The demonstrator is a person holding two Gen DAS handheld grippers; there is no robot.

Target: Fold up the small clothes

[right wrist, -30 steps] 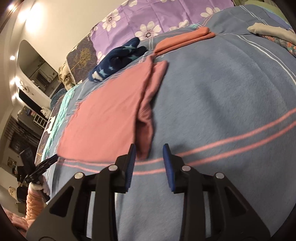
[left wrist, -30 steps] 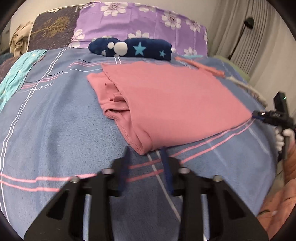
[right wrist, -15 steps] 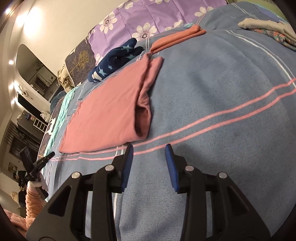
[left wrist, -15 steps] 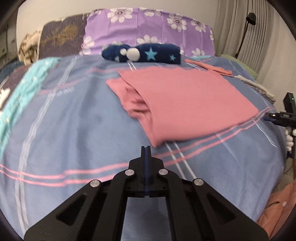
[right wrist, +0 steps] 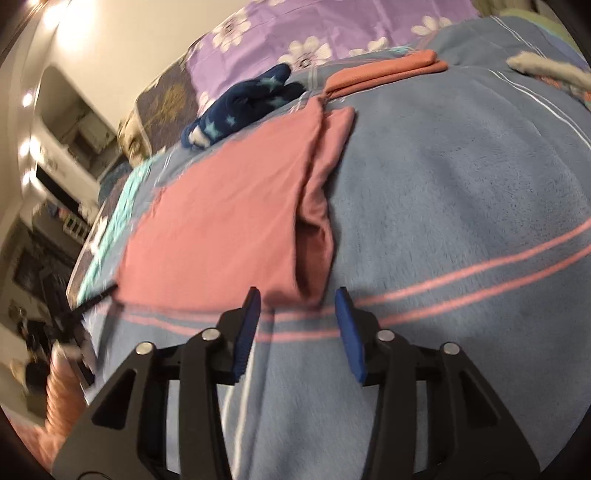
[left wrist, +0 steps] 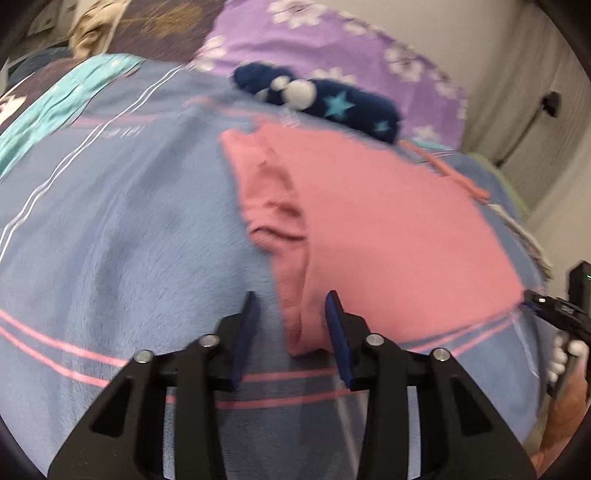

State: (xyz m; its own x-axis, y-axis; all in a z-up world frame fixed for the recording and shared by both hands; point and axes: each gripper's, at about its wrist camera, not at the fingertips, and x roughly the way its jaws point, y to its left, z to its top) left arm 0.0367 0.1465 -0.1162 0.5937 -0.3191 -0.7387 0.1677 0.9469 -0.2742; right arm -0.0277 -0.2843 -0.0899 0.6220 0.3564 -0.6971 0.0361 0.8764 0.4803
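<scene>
Blue-padded fingertips (left wrist: 251,314) of the left gripper (left wrist: 291,321) spread wide, nothing pinched, straddling the near corner of the folded pink cotton garment (left wrist: 388,229). Right-hand pad just beside the cloth's folded edge, possibly touching; too blurred to tell. Lying flat on the blue fleece blanket with pink stripes (left wrist: 110,258), that garment, a narrower layer peeking out along its left side. Beyond it, just past the far edge, a rolled navy fleece piece with light-blue stars (left wrist: 332,103), then a purple flowered pillow (left wrist: 332,44).

Blue pads (right wrist: 345,317) of the right gripper (right wrist: 297,314) likewise parted wide and empty, hovering over the blanket (right wrist: 461,184) just short of the pink garment's (right wrist: 221,221) opposite near corner, where the lower layer gapes open. Farther off, the navy starred roll (right wrist: 243,107) beside the garment's far edge, and a folded orange-coral cloth (right wrist: 388,70) near the purple pillow (right wrist: 314,33). Grey cloth (right wrist: 546,66) at the far right edge.
</scene>
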